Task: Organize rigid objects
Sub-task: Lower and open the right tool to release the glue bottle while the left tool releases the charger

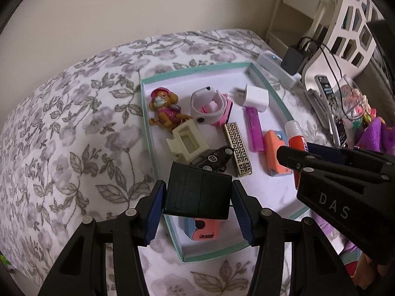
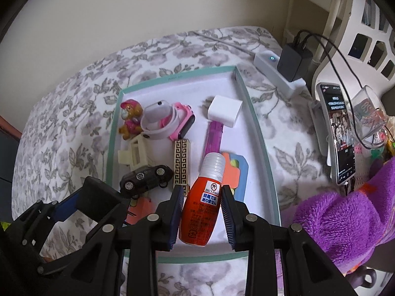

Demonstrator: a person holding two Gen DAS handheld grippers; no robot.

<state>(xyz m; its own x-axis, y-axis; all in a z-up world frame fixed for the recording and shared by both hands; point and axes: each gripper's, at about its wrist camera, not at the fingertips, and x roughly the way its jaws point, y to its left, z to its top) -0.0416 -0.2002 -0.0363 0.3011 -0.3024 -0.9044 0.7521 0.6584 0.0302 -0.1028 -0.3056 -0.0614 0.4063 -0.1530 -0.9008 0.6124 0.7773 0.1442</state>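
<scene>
A teal-rimmed white tray point(image 1: 146, 113) point(image 2: 258, 133) lies on the floral bedspread. My left gripper point(image 1: 198, 187) is shut on a black rectangular block point(image 1: 197, 197) and holds it over the tray's near left corner. My right gripper point(image 2: 202, 192) is shut on an orange glue bottle point(image 2: 201, 212) with a clear cap, above the tray's near right part. The tray holds a toy pup point(image 1: 164, 108), a pink and white watch point(image 1: 209, 106), a white plug point(image 1: 254, 96), a purple stick point(image 1: 254, 128), a gold patterned case point(image 1: 238, 153), a black toy car point(image 2: 145, 177), a cream plastic piece point(image 1: 185, 143) and orange-blue erasers point(image 1: 276, 157).
Right of the tray stand a phone on a holder point(image 2: 338, 133), a white power strip with a black adapter point(image 2: 293, 64), a clear cup point(image 2: 367, 113) and a purple fleece point(image 2: 345, 222). A white lattice basket point(image 1: 353, 29) sits behind. The wall runs along the bed's far side.
</scene>
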